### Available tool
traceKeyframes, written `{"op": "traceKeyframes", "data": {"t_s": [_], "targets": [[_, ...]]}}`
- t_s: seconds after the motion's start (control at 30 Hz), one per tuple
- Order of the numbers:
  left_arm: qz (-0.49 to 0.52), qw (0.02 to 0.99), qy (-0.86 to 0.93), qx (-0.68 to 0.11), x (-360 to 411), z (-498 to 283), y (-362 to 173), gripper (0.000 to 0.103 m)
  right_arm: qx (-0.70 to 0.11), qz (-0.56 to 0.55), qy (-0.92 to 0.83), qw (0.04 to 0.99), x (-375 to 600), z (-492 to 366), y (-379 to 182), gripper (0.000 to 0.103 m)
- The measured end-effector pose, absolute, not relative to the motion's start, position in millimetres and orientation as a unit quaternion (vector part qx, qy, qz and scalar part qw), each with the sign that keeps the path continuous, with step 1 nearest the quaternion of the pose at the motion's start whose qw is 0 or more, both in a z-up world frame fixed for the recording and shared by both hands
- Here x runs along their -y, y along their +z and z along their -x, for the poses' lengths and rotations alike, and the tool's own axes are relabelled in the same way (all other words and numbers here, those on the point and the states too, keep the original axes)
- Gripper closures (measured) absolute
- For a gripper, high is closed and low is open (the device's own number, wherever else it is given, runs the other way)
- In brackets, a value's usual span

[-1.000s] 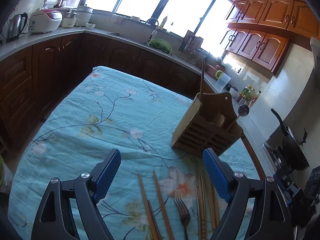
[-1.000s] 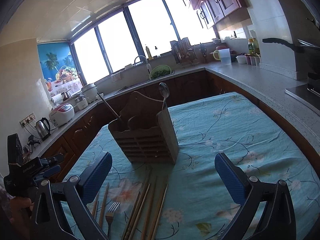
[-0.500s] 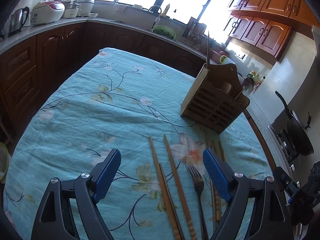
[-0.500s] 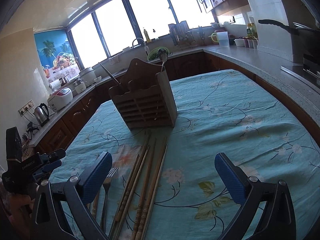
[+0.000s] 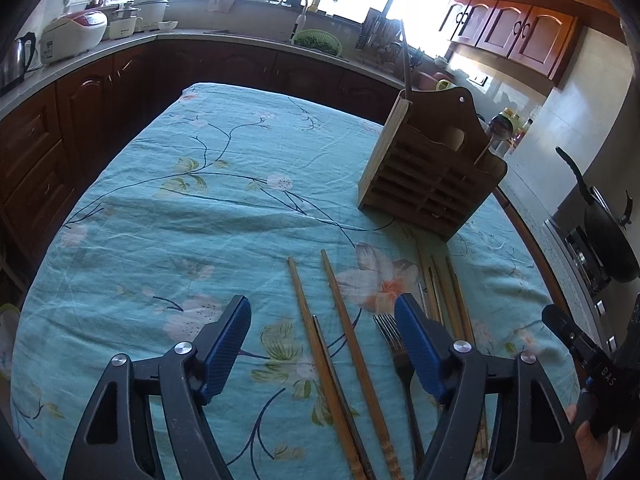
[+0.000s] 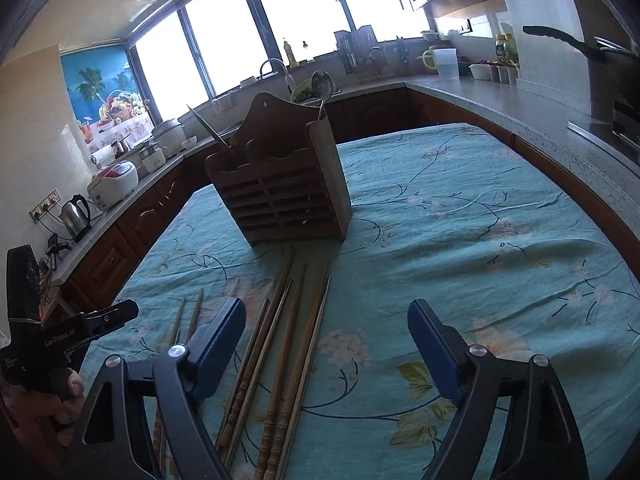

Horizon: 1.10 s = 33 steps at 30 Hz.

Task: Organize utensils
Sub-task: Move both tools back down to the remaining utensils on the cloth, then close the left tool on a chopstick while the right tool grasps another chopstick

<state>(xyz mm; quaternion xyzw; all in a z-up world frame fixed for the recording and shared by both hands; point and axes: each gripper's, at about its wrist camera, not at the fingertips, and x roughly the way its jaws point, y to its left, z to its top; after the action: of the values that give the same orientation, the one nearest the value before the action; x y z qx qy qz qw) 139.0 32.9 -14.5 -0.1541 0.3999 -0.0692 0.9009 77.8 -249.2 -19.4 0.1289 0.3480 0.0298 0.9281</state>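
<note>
**Grippers close in on loose chopsticks**

Left gripper [image 5: 322,330], jaws apart and closing, straddles two chopsticks [image 5: 336,340] on the tablecloth [image 5: 180,208], touching nothing; a fork [image 5: 394,344] lies beside. Right gripper [image 6: 326,336], also closing and empty, hovers over a chopstick bundle [image 6: 280,344] before the wooden holder [image 6: 280,184]. Picking seems underway; next, probably lower and pinch.

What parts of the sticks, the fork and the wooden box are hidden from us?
- Long wooden chopsticks: near ends cut off by the bottom edge, both wrist views.
- Silver metal fork: partly behind the left gripper's blue finger; unseen in the right wrist view.
- Slatted wooden utensil holder: its inside is hidden by its walls.
</note>
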Motion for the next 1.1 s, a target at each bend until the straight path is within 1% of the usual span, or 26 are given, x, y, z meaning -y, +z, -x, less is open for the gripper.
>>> {"op": "traceKeyframes", "data": {"t_s": [0.03, 0.1, 0.13, 0.2, 0.23, 0.27, 0.3, 0.37, 0.67, 0.77, 0.83, 0.93, 0.97, 1.0, 1.1], "targets": [[0.152, 0.899, -0.073, -0.405, -31, -143, -16, 0.041, -0.352, -0.129, 0.030, 0.927, 249, -80, -21, 0.028], [0.145, 0.894, -0.080, -0.416, -26, -152, -17, 0.051, -0.358, -0.130, 0.031, 0.924, 250, -85, -23, 0.036], [0.141, 0.892, -0.083, -0.420, -23, -156, -18, 0.052, -0.362, -0.130, 0.031, 0.923, 249, -87, -24, 0.042], [0.133, 0.889, -0.086, -0.430, -19, -166, -19, 0.056, -0.371, -0.130, 0.034, 0.919, 248, -94, -27, 0.046], [0.128, 0.887, -0.086, -0.436, -16, -171, -20, 0.056, -0.376, -0.130, 0.036, 0.917, 247, -98, -29, 0.050], [0.124, 0.884, -0.087, -0.441, -14, -177, -22, 0.061, -0.381, -0.128, 0.037, 0.915, 246, -103, -30, 0.053], [0.121, 0.882, -0.087, -0.447, -11, -183, -23, 0.066, -0.385, -0.126, 0.039, 0.914, 245, -108, -31, 0.058], [0.118, 0.876, -0.088, -0.459, -8, -194, -27, 0.067, -0.392, -0.124, 0.044, 0.910, 243, -119, -34, 0.065], [0.111, 0.855, -0.082, -0.500, 6, -235, -50, 0.071, -0.433, -0.105, 0.052, 0.894, 235, -171, -58, 0.074], [0.106, 0.850, -0.079, -0.511, 9, -243, -59, 0.071, -0.448, -0.096, 0.051, 0.888, 232, -184, -67, 0.075], [0.097, 0.852, -0.076, -0.508, 13, -246, -61, 0.072, -0.458, -0.089, 0.049, 0.883, 229, -192, -73, 0.077], [0.085, 0.854, -0.072, -0.507, 18, -252, -64, 0.072, -0.472, -0.069, 0.043, 0.878, 224, -203, -82, 0.082], [0.078, 0.856, -0.072, -0.505, 20, -253, -64, 0.074, -0.468, -0.058, 0.041, 0.881, 221, -204, -82, 0.082], [0.069, 0.859, -0.069, -0.503, 23, -253, -65, 0.082, -0.469, -0.046, 0.039, 0.881, 218, -205, -82, 0.083], [0.057, 0.865, -0.065, -0.494, 26, -253, -68, 0.096, -0.469, -0.020, 0.027, 0.883, 211, -205, -84, 0.092]]}}
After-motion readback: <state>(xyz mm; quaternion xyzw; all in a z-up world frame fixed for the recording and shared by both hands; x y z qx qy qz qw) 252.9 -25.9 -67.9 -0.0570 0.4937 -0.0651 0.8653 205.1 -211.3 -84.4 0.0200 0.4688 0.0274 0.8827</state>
